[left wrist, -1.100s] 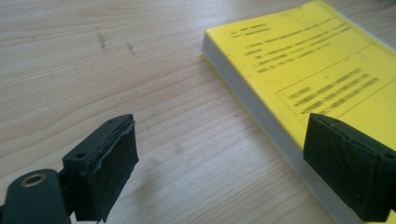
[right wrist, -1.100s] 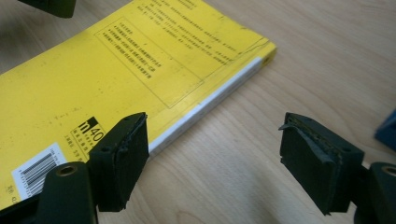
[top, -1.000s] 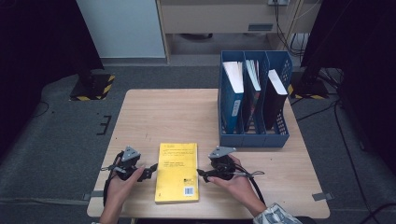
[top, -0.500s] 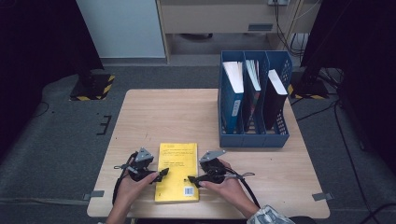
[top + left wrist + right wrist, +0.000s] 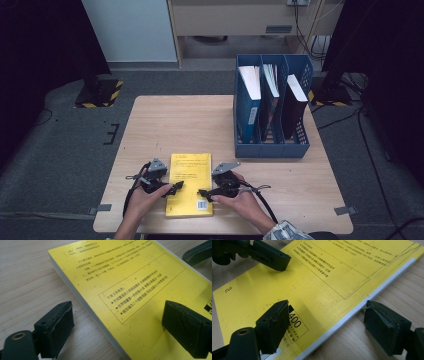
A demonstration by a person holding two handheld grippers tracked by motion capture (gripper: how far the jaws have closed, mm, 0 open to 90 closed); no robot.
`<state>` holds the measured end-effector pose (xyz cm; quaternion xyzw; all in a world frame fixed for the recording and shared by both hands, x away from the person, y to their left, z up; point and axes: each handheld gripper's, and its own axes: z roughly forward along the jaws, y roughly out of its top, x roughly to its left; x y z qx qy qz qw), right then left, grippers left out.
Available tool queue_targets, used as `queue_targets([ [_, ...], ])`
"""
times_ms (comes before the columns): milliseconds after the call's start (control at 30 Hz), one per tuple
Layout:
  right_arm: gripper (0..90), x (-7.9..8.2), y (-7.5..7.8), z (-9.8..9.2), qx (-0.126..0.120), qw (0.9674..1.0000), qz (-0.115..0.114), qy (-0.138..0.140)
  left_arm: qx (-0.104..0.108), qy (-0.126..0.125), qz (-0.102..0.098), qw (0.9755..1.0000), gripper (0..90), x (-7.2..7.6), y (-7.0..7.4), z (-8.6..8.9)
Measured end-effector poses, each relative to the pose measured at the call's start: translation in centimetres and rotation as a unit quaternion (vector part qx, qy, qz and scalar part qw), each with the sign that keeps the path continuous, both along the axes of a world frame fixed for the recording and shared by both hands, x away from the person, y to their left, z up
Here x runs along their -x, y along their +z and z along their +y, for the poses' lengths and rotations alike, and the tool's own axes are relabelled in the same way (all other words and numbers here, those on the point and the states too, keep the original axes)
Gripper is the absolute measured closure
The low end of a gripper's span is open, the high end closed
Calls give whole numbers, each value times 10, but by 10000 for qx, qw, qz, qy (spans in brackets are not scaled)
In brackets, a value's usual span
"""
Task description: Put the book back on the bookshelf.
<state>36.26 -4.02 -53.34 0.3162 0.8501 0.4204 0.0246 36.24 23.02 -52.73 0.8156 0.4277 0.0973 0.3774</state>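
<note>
A yellow book lies flat, back cover up, at the near edge of the wooden surface, with a gripper at each long edge. The left gripper straddles the book's left edge with its jaws spread, one over the wood, one over the cover, neither pressing. The right gripper brackets the right edge the same way, its jaws having just opened a little wider with the edge between them. Nothing is gripped yet; the book is not lifted. Far right, a blue file rack holds three volumes, a likely destination; grasping, raising and carrying all appear to remain
</note>
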Motion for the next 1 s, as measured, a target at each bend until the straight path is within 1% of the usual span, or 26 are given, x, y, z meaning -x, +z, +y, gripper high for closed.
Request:
queue_targets([
  [67, 203, 1, -1, 0, -40, 10000, -29, -28, 66, -51, 60, 9999, 85, -1, -1, -2],
  [233, 201, 1, -2, 0, -62, 10000, -55, -25, 90, -85, 29, 9999, 77, -3, -2, -4],
  [333, 200, 1, -2, 0, -59, 10000, -48, -12, 121, -94, 51, 9999, 56, -5, -3, -6],
  [400, 200, 1, -2, 0, -57, 10000, -50, -13, 245, -63, 75, 9997, 51, -6, -3, -4],
  [467, 200, 1, -2, 0, -60, 10000, -56, -20, 218, -62, 72, 9997, 54, -6, -3, -5],
  [500, 199, 1, -2, 0, -57, 10000, -57, -20, 243, 50, 71, 9997, 66, -6, -2, -5],
  [533, 199, 1, -2, 0, -57, 10000, -57, -20, 243, 50, 71, 9997, 91, -6, -2, -5],
  [567, 198, 2, -2, 0, -57, 10000, -62, -22, 252, 112, 90, 9996, 91, -6, -1, -5],
  [633, 198, 2, -2, 0, -54, 10000, -57, -23, 347, 181, 102, 9992, 130, -6, 1, -2],
  [700, 198, 2, -2, 0, -57, 10000, -64, -29, 461, 200, 47, 9987, 174, -5, 4, 0],
  [767, 197, 2, -2, 0, -64, 10000, -58, -40, 576, 191, -34, 9982, 211, -3, 8, 2],
  [833, 197, 2, -2, 0, -70, 9999, -62, -49, 623, 165, -104, 9979, 251, -1, 11, 1],
  [867, 197, 2, -2, 0, -70, 9999, -62, -49, 638, 142, -134, 9978, 251, 0, 12, 1],
  [900, 197, 2, -2, 0, -79, 9999, -70, -49, 616, 88, -152, 9979, 279, 3, 14, -1],
  [1000, 196, 2, -2, 0, -81, 9999, -73, -52, 565, 25, -177, 9982, 285, 6, 15, -2],
])
